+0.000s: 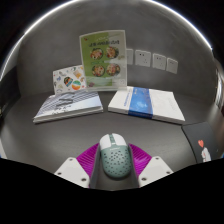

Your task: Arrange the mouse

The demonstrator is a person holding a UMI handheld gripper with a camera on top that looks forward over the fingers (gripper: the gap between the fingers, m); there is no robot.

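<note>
A pale grey-green mouse with a perforated shell and a white front lies between my two fingers, nose pointing away from me. My gripper is shut on it: the magenta pads press against both of its sides. The mouse is just over the grey tabletop. I cannot tell whether it rests on the table or is lifted.
Beyond the fingers, an open booklet lies to the left and a white-and-blue book to the right. A green poster and a round patterned card stand against the back wall, near wall sockets. A small red item lies far right.
</note>
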